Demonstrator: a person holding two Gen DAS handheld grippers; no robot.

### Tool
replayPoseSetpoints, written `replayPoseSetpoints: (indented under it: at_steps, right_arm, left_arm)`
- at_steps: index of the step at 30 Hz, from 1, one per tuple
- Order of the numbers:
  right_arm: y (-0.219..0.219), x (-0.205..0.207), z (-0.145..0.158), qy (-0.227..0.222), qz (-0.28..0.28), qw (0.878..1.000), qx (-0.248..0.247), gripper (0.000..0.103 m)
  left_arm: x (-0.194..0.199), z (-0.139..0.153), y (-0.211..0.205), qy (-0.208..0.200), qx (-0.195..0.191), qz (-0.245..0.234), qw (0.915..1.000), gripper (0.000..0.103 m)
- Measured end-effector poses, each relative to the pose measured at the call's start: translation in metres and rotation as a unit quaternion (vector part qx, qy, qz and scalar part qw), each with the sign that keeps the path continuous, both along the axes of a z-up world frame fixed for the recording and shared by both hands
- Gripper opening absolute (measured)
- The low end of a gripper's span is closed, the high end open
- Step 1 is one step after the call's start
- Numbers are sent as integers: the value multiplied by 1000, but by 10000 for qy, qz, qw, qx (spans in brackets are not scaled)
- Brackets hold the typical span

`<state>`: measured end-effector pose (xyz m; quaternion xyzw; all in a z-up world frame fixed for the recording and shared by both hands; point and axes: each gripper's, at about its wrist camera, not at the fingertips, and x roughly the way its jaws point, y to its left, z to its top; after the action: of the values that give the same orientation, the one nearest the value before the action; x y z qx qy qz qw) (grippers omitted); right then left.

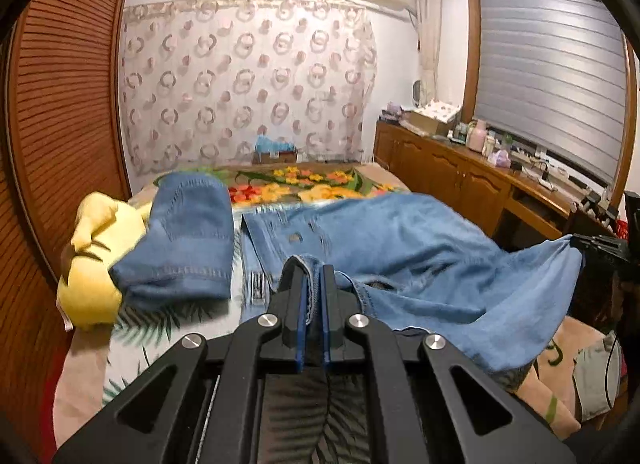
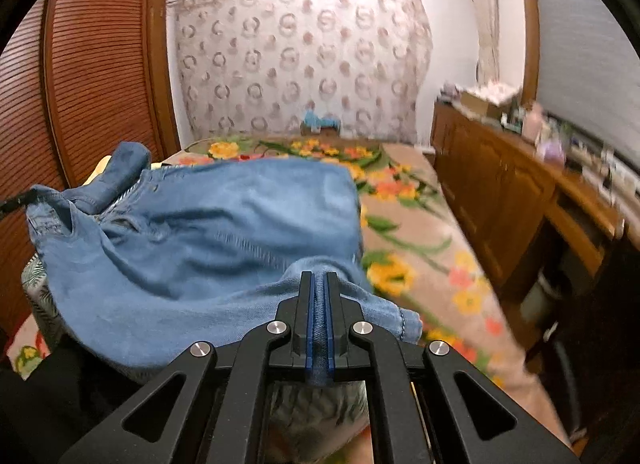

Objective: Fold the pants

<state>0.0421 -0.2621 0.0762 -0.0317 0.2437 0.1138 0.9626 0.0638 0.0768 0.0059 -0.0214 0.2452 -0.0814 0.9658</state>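
Denim jeans point(image 1: 420, 248) hang stretched between both tools above the floral bedspread point(image 2: 420, 224). The left tool point(image 1: 314, 284) is clamped on a frayed hem edge, and the right tool point(image 2: 319, 296) is clamped on a fold of denim. A second folded pair of jeans point(image 1: 188, 232) lies beside a yellow garment point(image 1: 96, 260) (both on the bed's left side).

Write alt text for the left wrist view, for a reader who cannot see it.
The left gripper is shut on an edge of light blue denim pants lifted over a floral bed; the right gripper pinches the far corner at right. Another folded pair of jeans lies left beside a yellow garment.
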Motion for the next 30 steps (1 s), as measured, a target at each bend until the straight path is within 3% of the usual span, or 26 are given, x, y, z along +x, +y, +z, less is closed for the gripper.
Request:
replayPoseSetpoints:
  at_steps: [7,12,18,24,30]
  right_arm:
    - [15,28,20,-374,-22,9988,-320,3]
    - [28,53,8,-431,-67,9981,-438,3]
    - [43,89,-1,-353,-70,9979,-541,3]
    - [48,126,10,-346,-55,9974,-636,3]
    - [53,178,7,-72,-156,9966,-800,3]
  left_arm:
    - [28,21,8,-233,37,44,9997,7]
    - [58,23,15,-232,51,90,9997,7]
    - [98,22,22,-140,98,144,9998,7]
    - [142,24,31,-74,71,173,9998,7]
    - [198,17,40,71,145,230,9996,7]
